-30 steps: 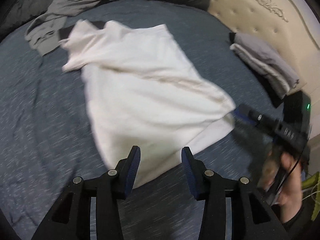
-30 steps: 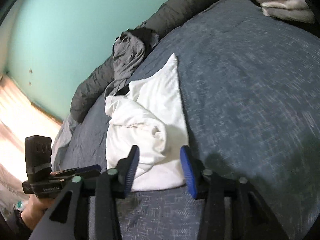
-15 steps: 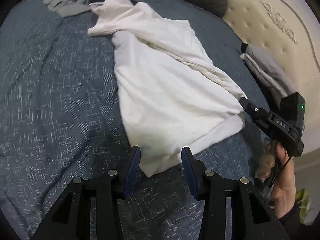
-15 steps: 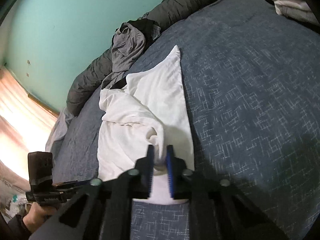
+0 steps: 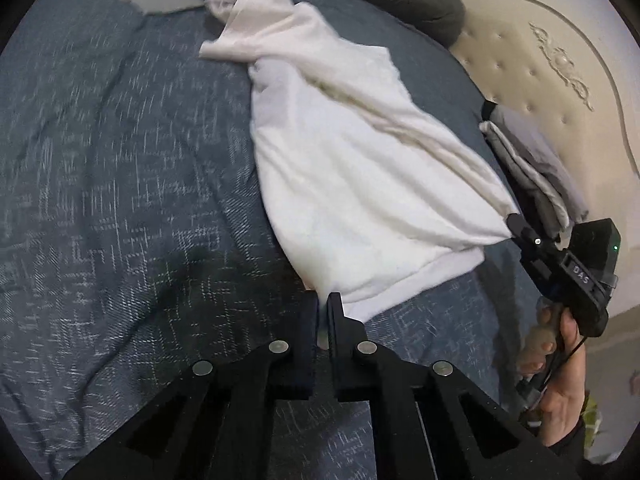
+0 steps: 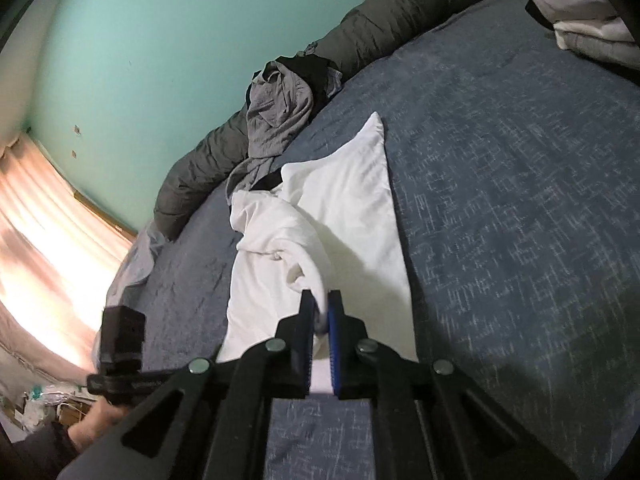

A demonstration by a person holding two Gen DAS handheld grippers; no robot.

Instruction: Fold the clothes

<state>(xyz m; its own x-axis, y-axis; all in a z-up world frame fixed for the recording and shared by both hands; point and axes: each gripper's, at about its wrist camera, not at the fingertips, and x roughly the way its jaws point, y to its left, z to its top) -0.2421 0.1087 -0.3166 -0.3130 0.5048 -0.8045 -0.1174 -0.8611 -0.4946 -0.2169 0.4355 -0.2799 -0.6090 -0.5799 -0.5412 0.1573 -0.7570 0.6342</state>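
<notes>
A white garment (image 5: 352,168) lies spread on the dark blue bedspread (image 5: 120,200), its hem toward me. In the left wrist view my left gripper (image 5: 323,300) is closing its jaws on the hem's near corner, with the cloth pinched between the pads. At the hem's other corner, on the right, my right gripper (image 5: 513,220) is shut on the fabric. The right wrist view shows the right gripper (image 6: 320,306) clamped on a bunched fold of the white garment (image 6: 352,216), lifted slightly off the bed.
A crumpled grey garment (image 6: 280,116) and a dark rolled quilt (image 6: 392,20) lie along the far side by the teal wall. Folded clothes (image 5: 532,168) are stacked near the cream tufted headboard (image 5: 552,60). A hand (image 5: 560,392) grips the right tool.
Both grippers went from open to shut on the white garment's hem corners, the right one first. The left gripper moved in to the near corner; the cloth is now stretched between them.
</notes>
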